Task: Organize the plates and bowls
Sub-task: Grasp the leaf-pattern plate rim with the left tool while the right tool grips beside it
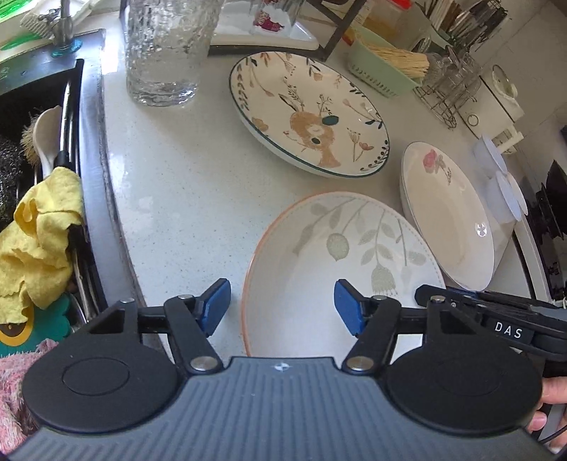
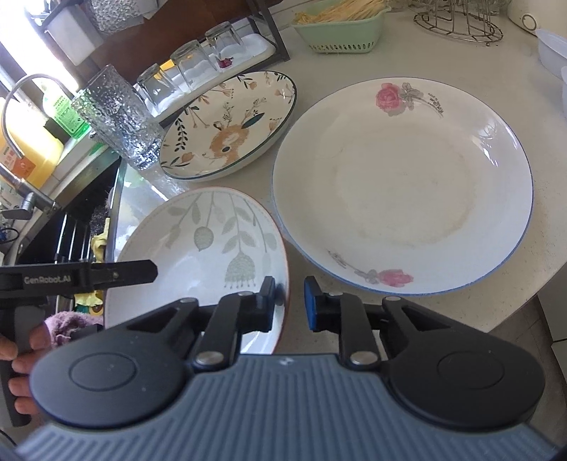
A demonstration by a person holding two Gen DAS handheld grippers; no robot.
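Observation:
Three plates lie on the pale counter. A leaf-pattern plate (image 1: 340, 262) with an orange rim is nearest; it also shows in the right wrist view (image 2: 202, 255). A deer-pattern plate (image 1: 308, 110) (image 2: 230, 124) lies behind it. A rose-pattern plate (image 1: 450, 216) (image 2: 404, 184) lies to the right. My left gripper (image 1: 281, 306) is open, its jaws straddling the leaf plate's left rim. My right gripper (image 2: 290, 301) is open with a narrow gap, its jaws either side of the leaf plate's right rim, not clamped.
A textured glass tumbler (image 1: 166, 49) (image 2: 120, 117) stands behind the plates. A black sink (image 1: 42, 149) with a yellow cloth lies to the left. A green basket (image 2: 340, 28), a wire rack (image 2: 460, 21) and a tray of upturned glasses (image 2: 191, 64) stand at the back.

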